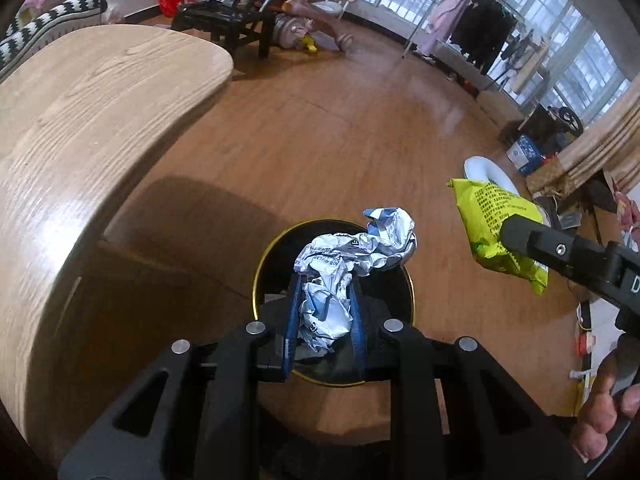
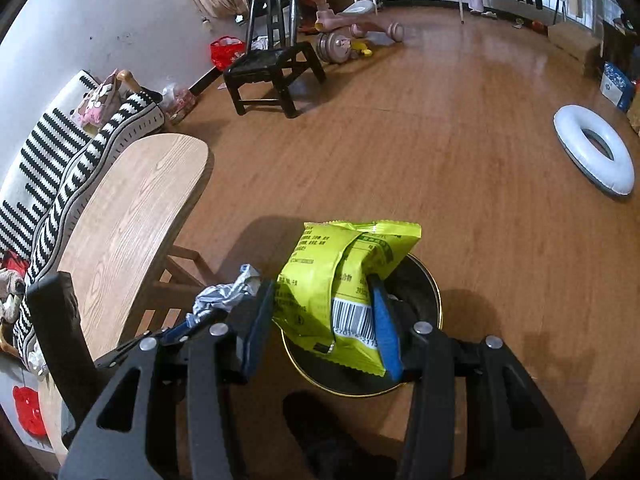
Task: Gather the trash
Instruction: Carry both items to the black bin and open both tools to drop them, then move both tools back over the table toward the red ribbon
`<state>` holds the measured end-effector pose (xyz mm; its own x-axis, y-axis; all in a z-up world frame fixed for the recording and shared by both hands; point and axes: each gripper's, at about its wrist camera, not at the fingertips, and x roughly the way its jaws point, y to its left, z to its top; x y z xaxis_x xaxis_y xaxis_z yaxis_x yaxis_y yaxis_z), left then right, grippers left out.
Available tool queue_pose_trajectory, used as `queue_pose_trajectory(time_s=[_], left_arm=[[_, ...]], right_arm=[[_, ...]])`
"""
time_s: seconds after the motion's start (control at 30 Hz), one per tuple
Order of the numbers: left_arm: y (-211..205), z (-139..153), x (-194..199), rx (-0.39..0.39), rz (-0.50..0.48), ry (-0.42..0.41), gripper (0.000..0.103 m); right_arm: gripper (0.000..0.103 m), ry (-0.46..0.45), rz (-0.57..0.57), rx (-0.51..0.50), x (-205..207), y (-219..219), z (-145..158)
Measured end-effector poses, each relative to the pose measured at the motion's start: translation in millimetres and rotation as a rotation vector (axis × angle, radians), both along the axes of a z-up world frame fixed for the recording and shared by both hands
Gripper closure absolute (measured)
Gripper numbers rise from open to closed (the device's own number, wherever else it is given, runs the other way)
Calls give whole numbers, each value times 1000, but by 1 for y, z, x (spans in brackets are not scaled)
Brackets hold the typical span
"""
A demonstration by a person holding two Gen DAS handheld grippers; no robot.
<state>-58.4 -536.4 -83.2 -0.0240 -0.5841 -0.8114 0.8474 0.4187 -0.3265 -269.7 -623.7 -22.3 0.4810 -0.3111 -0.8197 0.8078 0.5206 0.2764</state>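
Warm brown wood-plank floor, glossy w/ window glare. Pale oak-grain tabletop w/ rounded corner at left, beside a black-and-white striped sofa along a white wall. Dark wooden chair further back, red plastic bag near its foot, pink kids' tricycle just beyond. White inflatable swim ring flat on floor at right. Big grid-pane windows across far side, daylight coming in; clothes rack w/ hanging garments in front, beige curtain at edge.

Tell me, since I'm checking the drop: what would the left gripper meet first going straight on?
Probably the open black bin below: the left gripper, shut on the crumpled wrapper, points into it. Depth is unclear.
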Motion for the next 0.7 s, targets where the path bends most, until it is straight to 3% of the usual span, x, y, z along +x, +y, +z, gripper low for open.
queue_pose_trajectory(time_s=[0.13, 0.2, 0.27, 0.37, 0.7], left_arm=[[-4, -1, -4, -12, -18, -1, 80], [-5, -2, 1, -20, -8, 2, 71], [-2, -4, -2, -28, -3, 5, 45], [0, -2, -4, -36, 2, -10, 32], [45, 23, 14, -38, 93, -82, 14]], right_arm=[[52, 2, -24, -10, 1, -1, 2], [46, 7, -39, -6, -2, -2, 1], [35, 3, -57, -14, -5, -4, 3], [30, -9, -68, -30, -6, -4, 7], [21, -41, 44, -34, 23, 17, 15]])
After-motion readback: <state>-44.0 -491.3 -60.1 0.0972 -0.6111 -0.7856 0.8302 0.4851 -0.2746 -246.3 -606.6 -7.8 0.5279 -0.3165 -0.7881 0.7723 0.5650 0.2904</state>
